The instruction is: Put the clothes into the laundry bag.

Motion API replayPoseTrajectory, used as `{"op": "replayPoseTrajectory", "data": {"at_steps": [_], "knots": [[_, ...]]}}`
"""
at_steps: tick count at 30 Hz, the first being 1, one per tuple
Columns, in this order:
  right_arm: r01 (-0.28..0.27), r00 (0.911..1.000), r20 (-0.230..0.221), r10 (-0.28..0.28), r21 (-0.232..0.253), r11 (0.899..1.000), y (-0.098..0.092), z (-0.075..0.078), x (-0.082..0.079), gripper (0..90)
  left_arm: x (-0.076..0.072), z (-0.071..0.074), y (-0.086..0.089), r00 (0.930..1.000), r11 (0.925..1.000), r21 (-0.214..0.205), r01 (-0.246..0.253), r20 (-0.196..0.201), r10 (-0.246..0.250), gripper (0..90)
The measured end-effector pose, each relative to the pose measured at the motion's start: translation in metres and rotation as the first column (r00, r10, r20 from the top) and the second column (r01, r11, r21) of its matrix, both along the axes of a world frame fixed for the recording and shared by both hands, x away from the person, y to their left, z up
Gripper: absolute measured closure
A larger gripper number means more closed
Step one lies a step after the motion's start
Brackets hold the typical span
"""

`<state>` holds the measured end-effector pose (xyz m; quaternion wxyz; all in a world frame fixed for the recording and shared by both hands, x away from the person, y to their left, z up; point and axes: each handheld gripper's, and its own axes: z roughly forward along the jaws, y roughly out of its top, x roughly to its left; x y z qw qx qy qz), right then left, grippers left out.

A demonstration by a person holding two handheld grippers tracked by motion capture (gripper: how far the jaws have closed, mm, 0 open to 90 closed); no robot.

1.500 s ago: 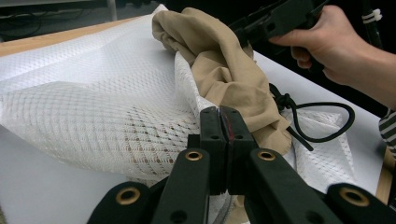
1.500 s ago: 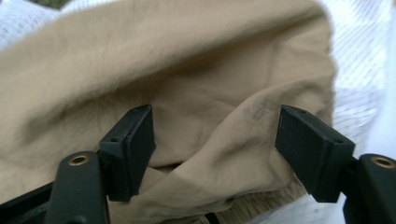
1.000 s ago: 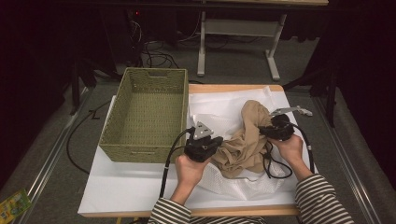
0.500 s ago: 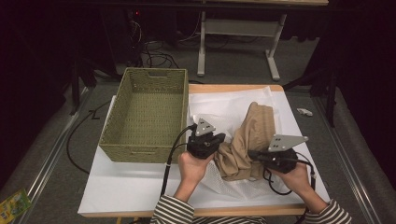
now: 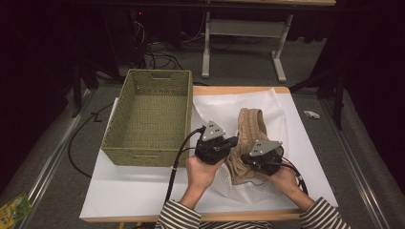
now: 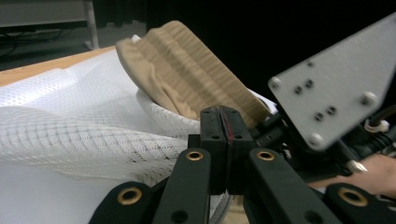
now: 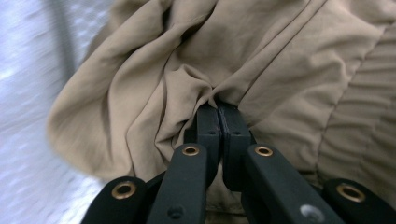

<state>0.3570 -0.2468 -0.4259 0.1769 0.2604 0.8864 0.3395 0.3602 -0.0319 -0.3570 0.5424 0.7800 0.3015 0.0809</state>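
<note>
Now, with both your left gripper and right gripper jaws clamped on the tan garment beside the wicker basket, you're mid-fold; next carry the pinched edge across.

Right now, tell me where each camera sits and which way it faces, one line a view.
High view: fixed above the person's side, looking forward and down on the table, wicker basket and tan garment; both hands and striped sleeves show.
Left gripper view: rides the left gripper, looking low across the white mesh cloth at the garment; its shut jaws show.
Right gripper view: rides the right gripper, close on the garment; its jaws pinch a fold.
Shared: the tan garment.
</note>
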Motion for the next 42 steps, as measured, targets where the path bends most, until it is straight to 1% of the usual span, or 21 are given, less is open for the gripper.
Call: {"op": "replayPoseTrajectory", "data": {"at_steps": [3,4,6,9,11,13,17,19,20,21,24,25,26,27,28,32,34,36,38,40,42], "knots": [[0.021,0.9993,0.030,-0.021,0.015,1.000,0.001,0.008,0.001,89.5,0.004,0.002,-0.003,1.0000,1.0000,0.007,0.005,-0.005,-0.005,89.5],[0.014,0.9988,0.047,-0.016,0.030,0.999,0.002,0.010,-0.001,89.5,0.005,0.002,-0.004,1.0000,0.9999,0.009,0.005,-0.005,-0.005,89.5],[-0.001,0.9982,0.060,-0.002,0.051,0.999,0.005,0.013,-0.007,89.5,0.007,0.002,-0.005,0.9999,0.9999,0.010,0.006,-0.009,-0.006,89.5],[-0.041,0.9976,0.057,0.039,0.035,0.999,0.015,0.009,-0.012,89.4,0.007,0.001,-0.007,0.9999,0.9999,0.010,0.007,-0.010,-0.007,89.5],[-0.052,0.9963,0.068,0.052,0.002,0.999,0.021,0.003,-0.010,89.4,0.003,0.002,-0.008,0.9999,0.9998,0.013,0.012,-0.001,-0.012,89.6],[-0.025,0.9981,0.056,0.026,-0.006,1.000,0.024,0.001,-0.004,89.4,-0.003,0.005,-0.010,0.9995,0.9996,0.016,0.022,0.021,-0.023,89.7],[0.066,0.9952,0.074,-0.064,-0.022,0.998,0.022,-0.003,0.016,89.5,-0.010,0.011,-0.009,0.9981,0.9996,0.019,0.020,0.058,-0.021,89.8],[0.103,0.9885,0.116,-0.097,-0.042,0.994,0.021,-0.005,0.023,89.5,-0.009,0.009,-0.004,0.9988,0.9997,0.016,0.018,0.046,-0.019,89.8],[0.126,0.9868,0.107,-0.122,-0.035,0.991,0.022,-0.007,0.025,89.5,-0.008,0.006,-0.002,0.9992,0.9998,0.014,0.014,0.036,-0.015,89.8],[0.133,0.9860,0.106,-0.129,-0.030,0.991,0.022,-0.009,0.028,89.1,-0.006,0.003,0.001,0.9998,0.9999,0.007,0.012,0.019,-0.012,89.8],[0.097,0.9913,0.088,-0.098,0.008,0.995,0.020,-0.012,0.030,86.0,-0.003,-0.007,0.010,0.9999,0.9999,-0.012,-0.004,-0.014,0.004,89.7],[0.089,0.9932,0.072,-0.091,0.029,0.996,0.017,-0.009,0.029,82.2,-0.002,-0.009,0.013,0.9998,0.9999,-0.010,-0.009,-0.018,0.008,89.7],[0.086,0.9949,0.048,-0.089,0.060,0.995,0.014,-0.006,0.027,76.7,-0.003,-0.010,0.015,0.9996,0.9999,-0.005,-0.011,-0.025,0.011,89.6],[0.075,0.9962,0.037,-0.078,0.085,0.994,0.010,-0.002,0.024,70.3,-0.003,-0.012,0.017,0.9995,0.9999,-0.001,-0.015,-0.026,0.015,89.6],[0.067,0.9971,0.031,-0.070,0.092,0.994,0.006,0.002,0.021,66.8,-0.003,-0.013,0.019,0.9994,0.9999,0.002,-0.016,-0.030,0.016,89.6],[0.055,0.9980,0.024,-0.058,0.112,0.992,-0.008,0.018,0.004,55.7,-0.004,-0.017,0.021,0.9992,0.9997,0.014,-0.021,-0.034,0.022,89.5],[0.059,0.9975,0.031,-0.063,0.120,0.991,-0.016,0.027,-0.003,52.5,-0.005,-0.018,0.020,0.9992,0.9996,0.020,-0.019,-0.035,0.019,89.5],[0.060,0.9964,0.052,-0.068,0.134,0.989,-0.025,0.039,-0.007,50.2,-0.006,-0.019,0.019,0.9993,0.9996,0.024,-0.016,-0.034,0.017,89.5],[0.090,0.9925,0.067,-0.103,0.166,0.982,-0.035,0.053,-0.005,48.4,-0.007,-0.021,0.017,0.9993,0.9994,0.031,-0.013,-0.034,0.014,89.4],[0.127,0.9872,0.069,-0.144,0.200,0.972,-0.046,0.064,0.003,46.8,-0.008,-0.022,0.017,0.9993,0.9993,0.034,-0.012,-0.036,0.014,89.4],[0.183,0.9787,0.052,-0.199,0.214,0.960,-0.054,0.072,0.013,42.7,-0.008,-0.024,0.016,0.9992,0.9992,0.037,-0.014,-0.038,0.015,89.4]]}}
